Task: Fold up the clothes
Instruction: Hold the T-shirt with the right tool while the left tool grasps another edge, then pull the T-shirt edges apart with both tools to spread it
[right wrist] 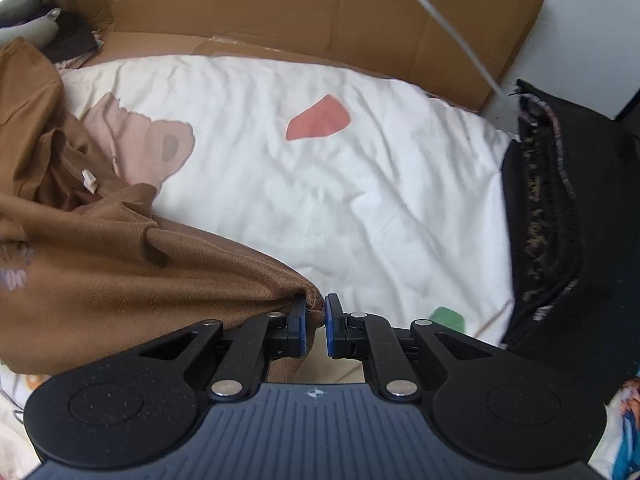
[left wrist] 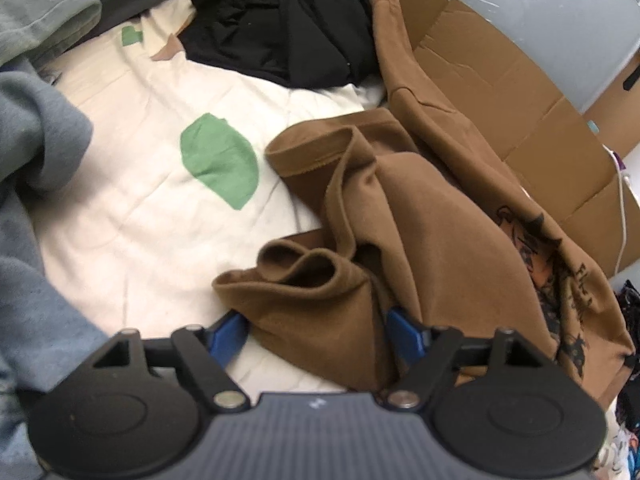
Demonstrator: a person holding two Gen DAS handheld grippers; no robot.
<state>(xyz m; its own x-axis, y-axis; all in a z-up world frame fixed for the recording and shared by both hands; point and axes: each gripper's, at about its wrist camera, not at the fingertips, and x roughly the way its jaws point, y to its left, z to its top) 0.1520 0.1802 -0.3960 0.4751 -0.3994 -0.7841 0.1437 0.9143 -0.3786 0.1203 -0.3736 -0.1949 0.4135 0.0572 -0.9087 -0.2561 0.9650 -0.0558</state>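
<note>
Cream quilted bedspread (right wrist: 320, 184) with green, pink and tan patches, rumpled under soft daylight. Flattened brown cardboard sheets (right wrist: 304, 12) along its far edge, against a pale grey wall (left wrist: 540, 12).

A home bedroom: patterned bedsheet (right wrist: 320, 200), strewn clothes (left wrist: 280, 20), cardboard box (right wrist: 280, 8).

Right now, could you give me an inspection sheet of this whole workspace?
Surface: white quilt with coloured patches.
Job's things: brown garment, crumpled on the quilt.
Clutter: black clothes, blue-grey cloth, dark folded stack.
Grippers: left gripper open, brown fold between its fingers; right gripper shut on a brown garment corner.
Cables: white cable across the cardboard.
Surroundings: flattened cardboard along the quilt's far edge.
</note>
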